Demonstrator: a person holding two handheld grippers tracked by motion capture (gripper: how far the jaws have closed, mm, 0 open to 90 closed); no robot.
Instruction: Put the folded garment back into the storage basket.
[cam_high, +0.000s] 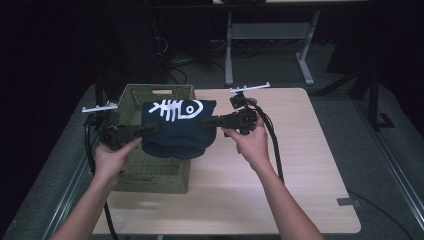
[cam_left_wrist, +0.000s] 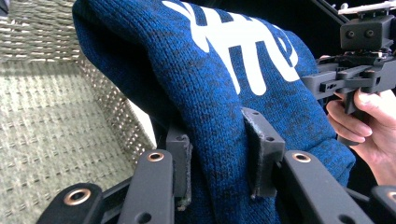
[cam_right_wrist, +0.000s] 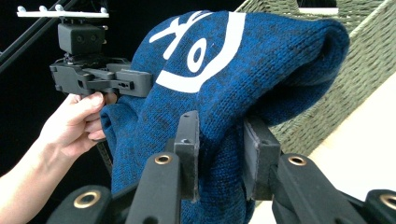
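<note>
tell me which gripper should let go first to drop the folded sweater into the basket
Probably the right gripper: its end of the blue sweater overhangs the green basket rim toward the table, while the left gripper already holds its end above the basket's inside.

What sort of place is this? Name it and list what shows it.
Probably a lab or workshop set up for recording: a plain wooden table on carpet, metal-framed workbenches behind, cables on the floor, and a hand-held gripper with a camera in each hand.
</note>
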